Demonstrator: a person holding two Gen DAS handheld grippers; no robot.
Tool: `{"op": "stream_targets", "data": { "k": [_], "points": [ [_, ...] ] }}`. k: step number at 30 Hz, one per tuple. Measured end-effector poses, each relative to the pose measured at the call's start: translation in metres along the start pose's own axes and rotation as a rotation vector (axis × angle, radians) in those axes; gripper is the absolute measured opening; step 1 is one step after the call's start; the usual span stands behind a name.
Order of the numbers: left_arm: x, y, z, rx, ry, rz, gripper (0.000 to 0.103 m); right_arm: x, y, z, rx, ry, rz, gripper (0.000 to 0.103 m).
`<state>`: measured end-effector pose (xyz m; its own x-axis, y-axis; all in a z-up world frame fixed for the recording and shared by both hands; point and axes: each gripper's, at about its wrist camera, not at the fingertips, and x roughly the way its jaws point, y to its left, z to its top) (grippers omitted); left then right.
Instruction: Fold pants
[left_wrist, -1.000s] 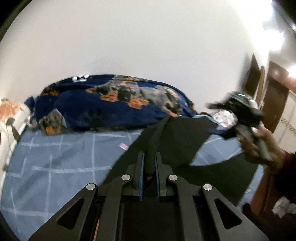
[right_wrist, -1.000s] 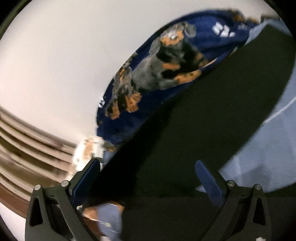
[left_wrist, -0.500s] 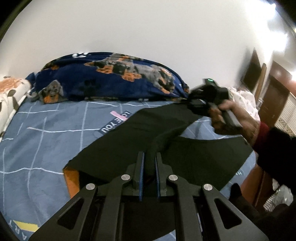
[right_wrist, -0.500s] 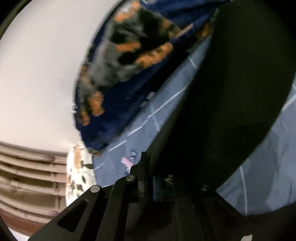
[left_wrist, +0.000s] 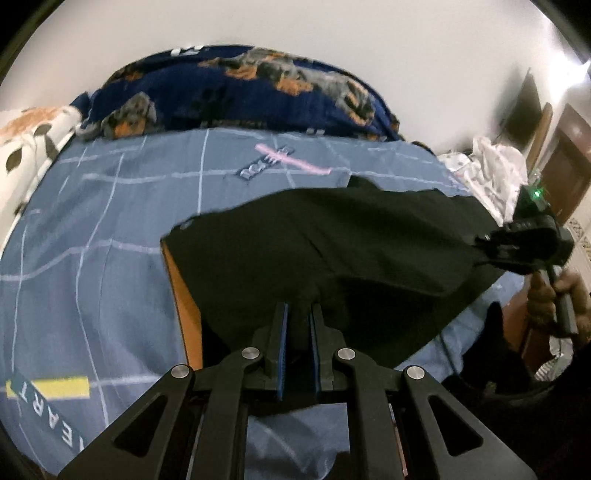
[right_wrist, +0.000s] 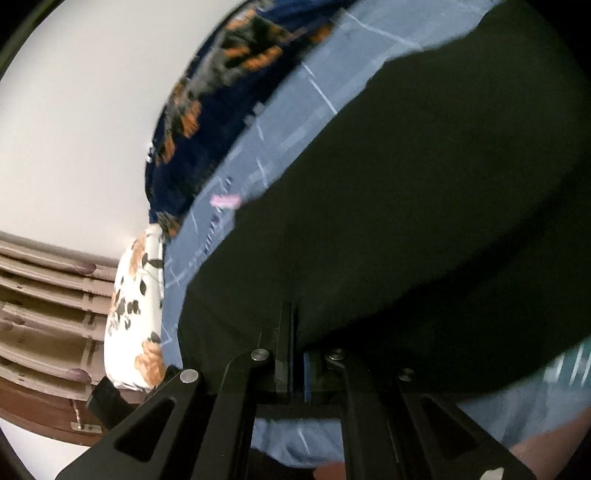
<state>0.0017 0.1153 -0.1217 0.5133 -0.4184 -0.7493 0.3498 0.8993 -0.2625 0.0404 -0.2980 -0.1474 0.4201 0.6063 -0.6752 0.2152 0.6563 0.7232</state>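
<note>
Black pants (left_wrist: 332, 243) with an orange inner lining (left_wrist: 183, 306) hang spread over the blue bed. My left gripper (left_wrist: 298, 314) is shut on the near edge of the pants. My right gripper (left_wrist: 484, 243) shows at the right of the left wrist view, shut on the pants' right corner. In the right wrist view the pants (right_wrist: 406, 221) fill most of the frame and the right gripper (right_wrist: 297, 332) is shut on their edge.
The blue checked bedsheet (left_wrist: 92, 229) covers the bed. A navy dog-print blanket (left_wrist: 240, 92) lies along the wall. A floral pillow (right_wrist: 136, 306) is at the bed's end. White clothes (left_wrist: 491, 170) are piled at the right, near a brown door (left_wrist: 569, 155).
The right gripper went from open to shut on the pants. Both grippers have lowered the pants toward the bed and spread them wider; the right gripper moved right and down.
</note>
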Motion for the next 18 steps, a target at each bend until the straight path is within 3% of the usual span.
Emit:
{"op": "stream_targets", "data": {
  "k": [4, 8, 18],
  "points": [
    [-0.001, 0.004, -0.009, -0.016, -0.016, 0.016, 0.012, 0.011, -0.024, -0.016, 0.058, 0.027, 0.005, 0.005],
    [-0.004, -0.005, -0.014, 0.063, -0.014, 0.073, 0.015, 0.016, -0.030, -0.027, 0.064, 0.037, 0.001, 0.005],
    [-0.016, 0.014, -0.030, 0.025, 0.060, 0.139, 0.049, 0.021, -0.032, -0.034, 0.049, 0.051, 0.009, 0.005]
  ]
}}
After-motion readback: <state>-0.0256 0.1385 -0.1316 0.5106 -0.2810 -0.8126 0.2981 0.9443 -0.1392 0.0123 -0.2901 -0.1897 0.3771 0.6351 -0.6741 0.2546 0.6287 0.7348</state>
